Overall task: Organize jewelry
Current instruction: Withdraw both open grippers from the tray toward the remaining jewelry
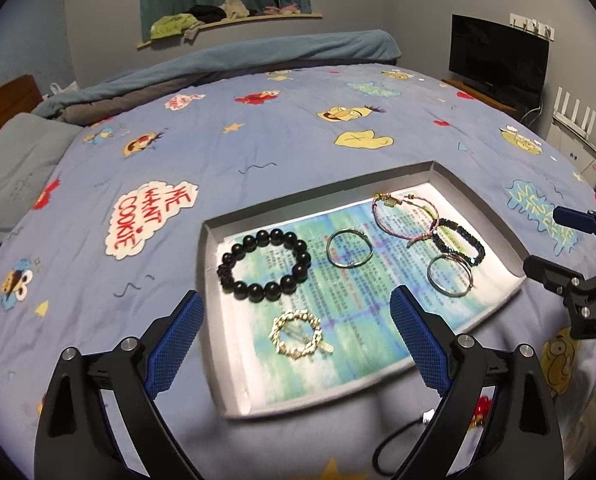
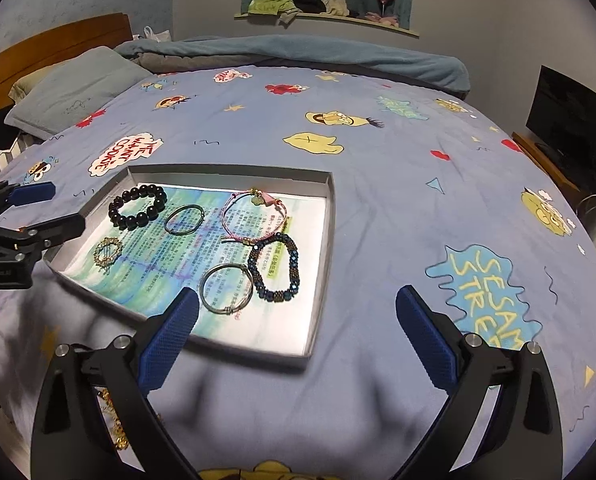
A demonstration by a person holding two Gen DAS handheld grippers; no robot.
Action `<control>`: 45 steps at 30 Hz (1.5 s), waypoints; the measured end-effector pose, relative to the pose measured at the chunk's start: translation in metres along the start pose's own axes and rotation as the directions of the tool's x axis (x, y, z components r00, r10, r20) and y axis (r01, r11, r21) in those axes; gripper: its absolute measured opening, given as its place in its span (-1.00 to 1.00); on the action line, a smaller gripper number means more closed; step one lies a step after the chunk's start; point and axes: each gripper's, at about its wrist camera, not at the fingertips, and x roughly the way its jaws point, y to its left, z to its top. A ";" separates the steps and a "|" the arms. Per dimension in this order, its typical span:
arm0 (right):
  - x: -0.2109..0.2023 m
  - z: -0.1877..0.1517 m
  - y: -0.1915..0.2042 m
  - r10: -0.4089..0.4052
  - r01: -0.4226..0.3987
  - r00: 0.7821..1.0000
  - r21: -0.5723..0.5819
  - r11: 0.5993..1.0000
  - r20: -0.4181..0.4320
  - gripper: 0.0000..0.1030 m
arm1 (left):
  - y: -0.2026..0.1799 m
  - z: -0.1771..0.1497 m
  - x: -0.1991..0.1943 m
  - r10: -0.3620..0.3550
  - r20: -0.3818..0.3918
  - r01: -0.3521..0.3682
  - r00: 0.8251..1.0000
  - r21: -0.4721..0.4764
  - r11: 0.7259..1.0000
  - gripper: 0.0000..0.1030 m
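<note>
A shallow grey tray [image 1: 214, 264] [image 2: 326, 240] lies on the bed and holds several bracelets. In it are a black bead bracelet [image 1: 264, 265] [image 2: 137, 207], a gold chain bracelet [image 1: 297, 334] [image 2: 107, 252], two thin silver bangles [image 1: 350, 248] [image 1: 450, 276] [image 2: 184, 219] [image 2: 226, 288], a pink cord bracelet [image 1: 402, 216] [image 2: 254, 216] and a dark blue beaded bracelet [image 1: 458, 242] [image 2: 276, 270]. My left gripper [image 1: 296, 344] is open and empty above the tray's near left part. My right gripper [image 2: 298, 328] is open and empty above the tray's near right corner.
The bed has a blue cartoon-print cover [image 1: 258, 140]. A gold chain [image 2: 116, 420] and a black cord [image 1: 394, 440] lie on the cover near the front edge. A folded blue blanket [image 2: 298, 54] and pillow [image 2: 70, 88] lie at the back. A TV [image 1: 498, 56] stands at the right.
</note>
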 end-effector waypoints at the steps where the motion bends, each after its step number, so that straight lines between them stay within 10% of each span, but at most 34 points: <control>1: -0.003 -0.001 0.000 -0.001 0.001 1.000 0.001 1.000 0.000 0.89 | 0.001 -0.002 -0.003 0.002 0.005 -0.002 1.000 0.001 1.000 0.82; 45: -0.040 -0.089 0.031 0.114 -0.114 0.993 0.001 0.994 -0.028 0.89 | -0.005 -0.124 -0.051 -0.034 -0.025 0.034 0.999 -0.015 0.999 0.83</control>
